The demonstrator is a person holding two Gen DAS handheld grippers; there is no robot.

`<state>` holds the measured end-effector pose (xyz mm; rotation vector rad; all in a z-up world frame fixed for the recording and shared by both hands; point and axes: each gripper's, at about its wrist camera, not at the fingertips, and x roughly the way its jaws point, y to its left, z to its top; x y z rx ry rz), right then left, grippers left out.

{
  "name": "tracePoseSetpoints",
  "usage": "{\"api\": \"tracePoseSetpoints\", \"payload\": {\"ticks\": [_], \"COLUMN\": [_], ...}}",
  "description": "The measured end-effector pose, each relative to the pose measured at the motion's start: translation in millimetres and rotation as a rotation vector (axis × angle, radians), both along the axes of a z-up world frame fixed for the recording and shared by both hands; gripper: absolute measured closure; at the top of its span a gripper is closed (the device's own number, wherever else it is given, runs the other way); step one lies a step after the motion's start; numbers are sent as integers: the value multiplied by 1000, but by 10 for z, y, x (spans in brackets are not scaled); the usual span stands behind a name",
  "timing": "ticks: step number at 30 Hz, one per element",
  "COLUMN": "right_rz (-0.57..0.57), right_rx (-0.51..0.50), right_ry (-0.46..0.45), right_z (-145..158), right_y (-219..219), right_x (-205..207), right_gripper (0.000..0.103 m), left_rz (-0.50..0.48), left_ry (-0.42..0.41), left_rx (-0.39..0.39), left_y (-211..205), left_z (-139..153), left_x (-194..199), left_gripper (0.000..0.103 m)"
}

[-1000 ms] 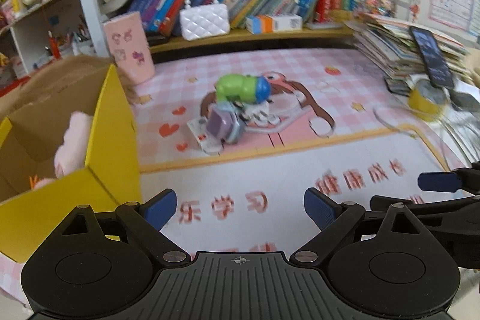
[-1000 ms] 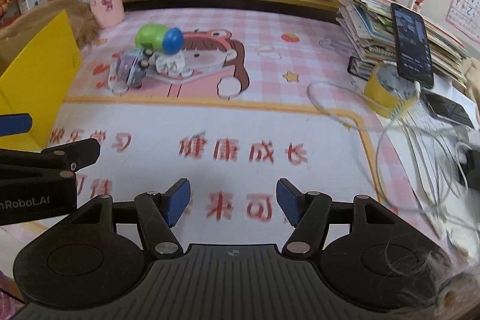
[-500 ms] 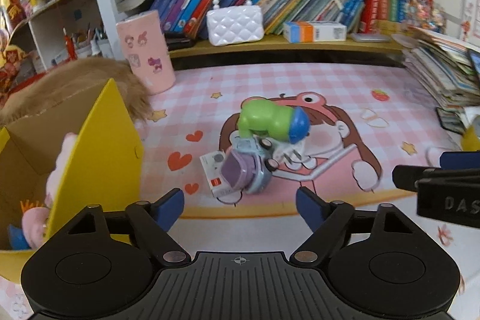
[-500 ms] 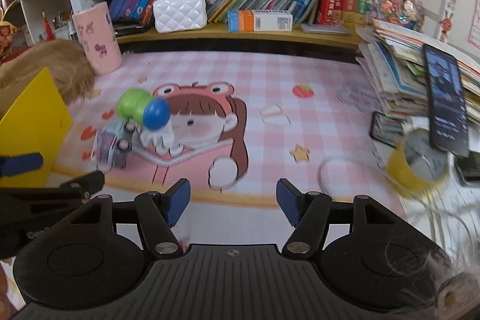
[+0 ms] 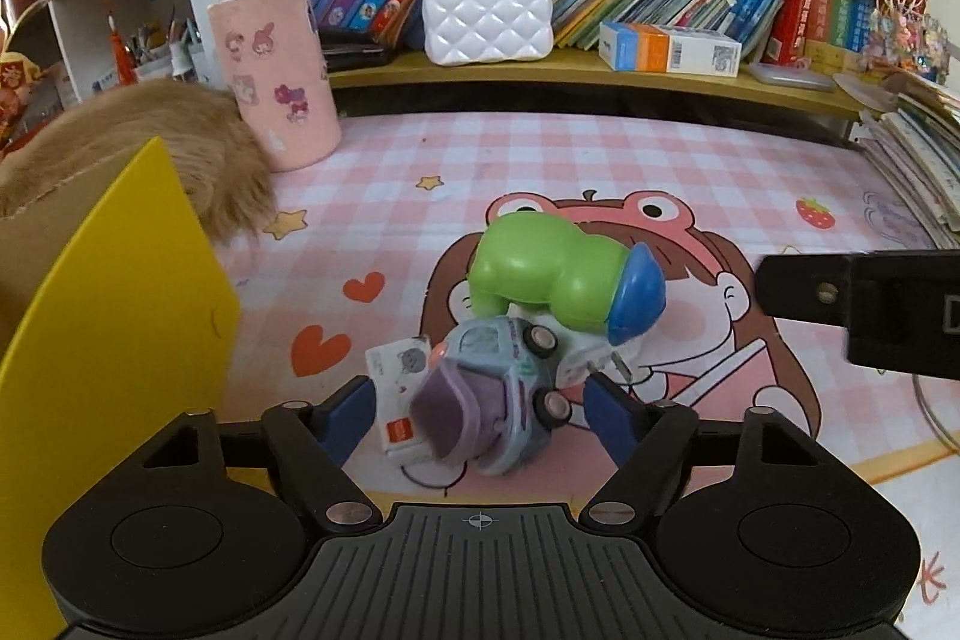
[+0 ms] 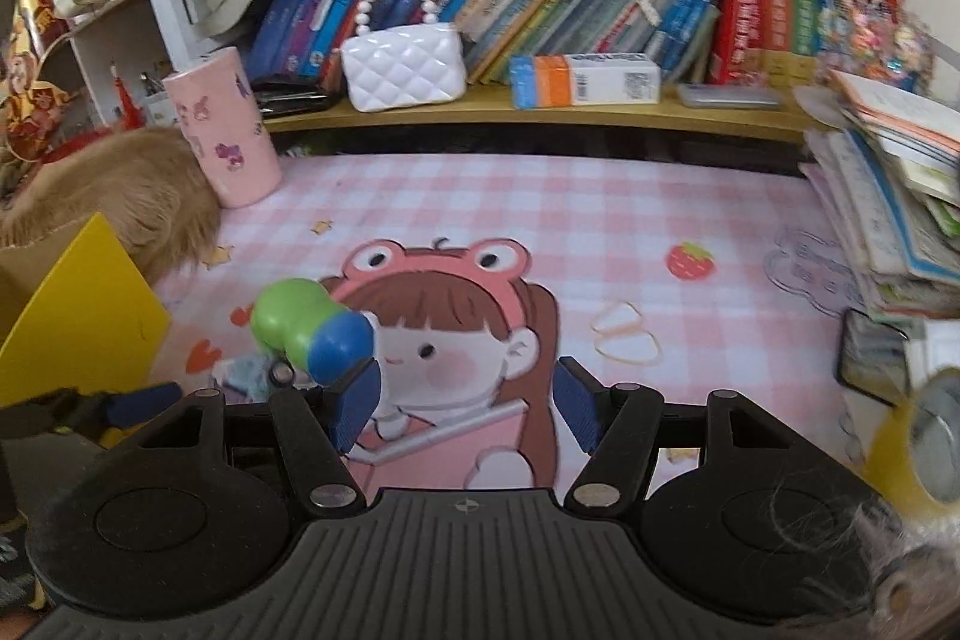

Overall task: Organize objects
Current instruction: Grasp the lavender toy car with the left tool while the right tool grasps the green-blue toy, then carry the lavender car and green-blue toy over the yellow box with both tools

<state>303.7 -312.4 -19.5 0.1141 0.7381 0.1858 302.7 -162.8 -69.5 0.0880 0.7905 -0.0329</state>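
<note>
Most of the sorting is still ahead of me. A small heap sits on the pink mat of the surface (image 5: 600, 160): a green toy (image 5: 540, 274) lying on top of a pale blue toy car (image 5: 510, 370), with a little white card box (image 5: 396, 400) and a white plug (image 5: 588, 364) jammed against them. None of these is in the yellow box (image 5: 114, 328) at my left yet, and from here I cannot see what the box holds.

My left hand-held gripper (image 5: 480, 403) tilts down over the heap, its jaws on either side of the car and card box. They have just been closing in, but the blue pads still stand clear of both, so nothing is gripped. My guess is the car goes first.

My right hand-held gripper (image 6: 468, 409) also tilts downward, jaws apart with only mat between them. Its left pad sits just beside the green toy's blue end, whether touching I cannot tell.
</note>
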Motion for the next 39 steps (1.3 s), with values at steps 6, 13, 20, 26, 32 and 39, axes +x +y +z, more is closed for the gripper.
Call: {"api": "tracePoseSetpoints", "payload": {"ticks": [6, 13, 20, 26, 32, 39], "right_rz": [76, 201, 328, 390, 342, 249], "right_rx": [11, 20, -82, -98, -35, -38], "right_ry": [3, -13, 19, 20, -34, 8], "right_z": [-41, -81, -251, -247, -6, 69], "right_y": [130, 360, 669, 716, 619, 478], "right_x": [176, 322, 572, 541, 295, -69], "right_gripper": [38, 35, 40, 61, 63, 63], "left_rz": [27, 35, 68, 61, 32, -3], "left_ry": [24, 7, 23, 9, -11, -2], "left_rx": [-10, -45, -96, -130, -170, -205], "left_y": [2, 155, 312, 389, 424, 440], "left_z": [-82, 26, 110, 265, 424, 453], "left_x": [103, 1, -228, -395, -559, -763], "left_gripper": [47, 49, 50, 51, 51, 51]}}
